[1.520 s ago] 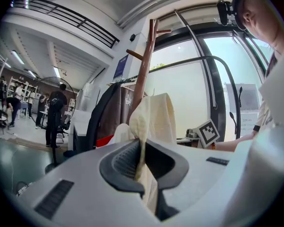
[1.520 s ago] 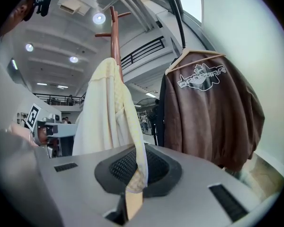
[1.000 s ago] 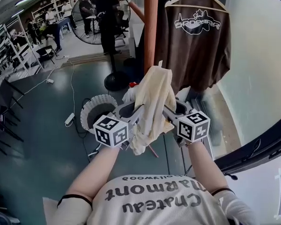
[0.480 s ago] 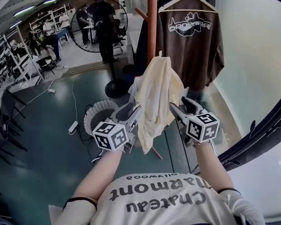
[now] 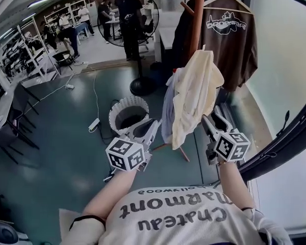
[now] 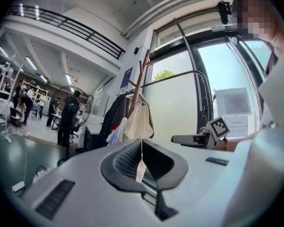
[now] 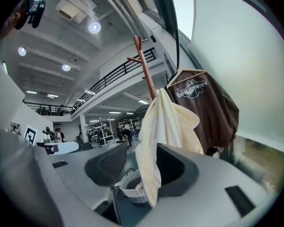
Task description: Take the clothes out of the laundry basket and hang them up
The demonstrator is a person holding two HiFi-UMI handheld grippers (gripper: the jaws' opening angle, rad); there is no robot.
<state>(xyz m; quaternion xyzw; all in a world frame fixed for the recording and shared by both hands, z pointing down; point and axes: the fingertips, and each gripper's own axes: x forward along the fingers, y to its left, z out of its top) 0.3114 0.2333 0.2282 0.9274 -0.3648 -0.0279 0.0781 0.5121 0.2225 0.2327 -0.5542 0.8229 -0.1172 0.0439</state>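
Upper right of centre in the head view, the cream garment [image 5: 194, 93] hangs draped off the wooden coat rack [image 5: 196, 19]. A pale bluish cloth [image 5: 168, 106] is tucked against its left edge. Up on its hanger in the top right corner is the brown T-shirt [image 5: 232, 40].

By my read the hanging step for this piece is done and the release is under way. Just below and right of the cloth's hem, the right gripper [image 5: 210, 122] has its jaws well apart, though they have just been closing a little. In the right gripper view the cream cloth hangs in line with the gap, but neither pad presses on it. Lower left of the garment and clear of it is the left gripper [image 5: 152, 126]. Its jaws have just been closing and now stand together on nothing.

Further left on the green floor stands the white laundry basket [image 5: 117, 117], its inside dark; I cannot tell whether anything is left in it.

The next move calls for both tools to turn down to that basket, one opening wide to pinch the next piece.
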